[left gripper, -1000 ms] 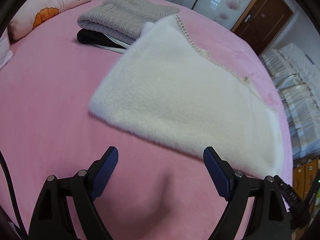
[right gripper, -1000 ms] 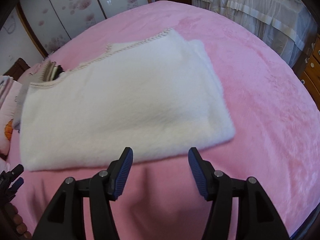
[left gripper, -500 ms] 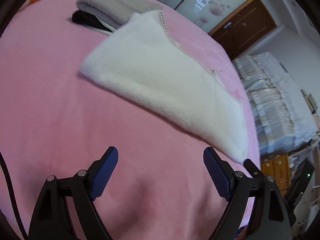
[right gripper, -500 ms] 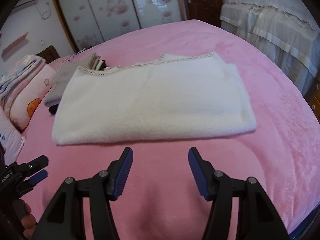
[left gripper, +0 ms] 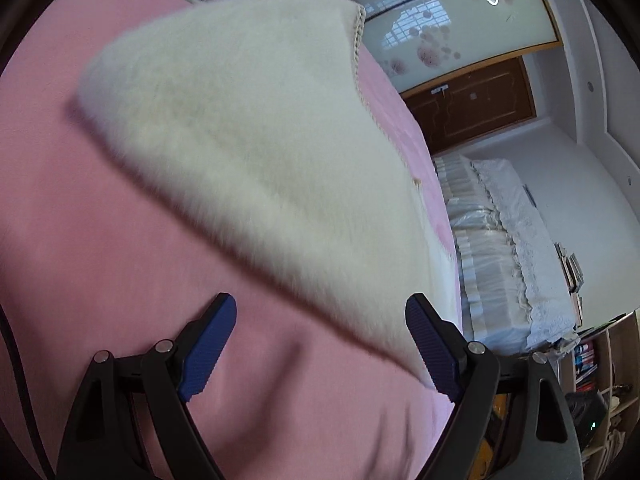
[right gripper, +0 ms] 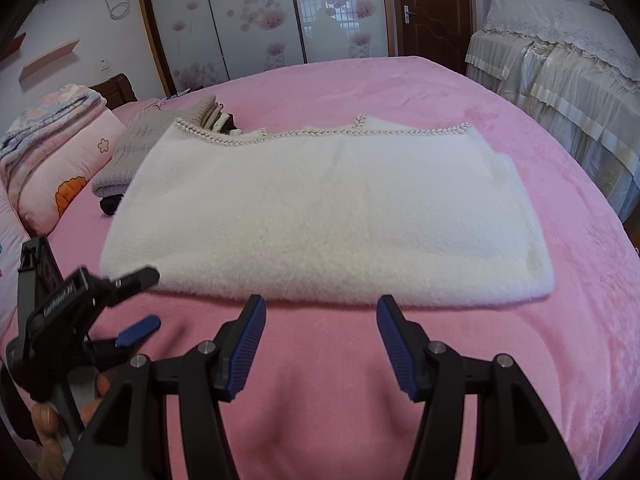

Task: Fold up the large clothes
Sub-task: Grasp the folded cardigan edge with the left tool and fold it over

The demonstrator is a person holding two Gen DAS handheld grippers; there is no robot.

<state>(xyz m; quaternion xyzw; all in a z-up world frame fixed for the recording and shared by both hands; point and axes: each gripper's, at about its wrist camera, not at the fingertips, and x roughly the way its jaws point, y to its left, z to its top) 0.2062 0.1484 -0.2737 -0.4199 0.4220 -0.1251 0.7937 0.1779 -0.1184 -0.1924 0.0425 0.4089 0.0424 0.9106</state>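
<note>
Both grippers' (left gripper: 320, 344) (right gripper: 320, 344) jaws apart, empty.

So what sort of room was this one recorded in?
A home bedroom, most likely. A large bed with a pink cover, a pink pillow at its head, and sliding wardrobe doors with a flower print along the wall.

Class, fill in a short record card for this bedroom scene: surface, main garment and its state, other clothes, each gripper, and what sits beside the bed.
surface: pink bedspread
main garment: white fleece garment, folded into a flat rectangle, braided trim along its far edge
other clothes: folded grey knit sweater stacked on a dark item, behind the garment's left end
pillow: pink pillow at far left
left gripper: open, empty, at the garment's near left corner
right gripper: open, empty, just short of the near edge
beside bed: furniture under a white lace cover
</note>
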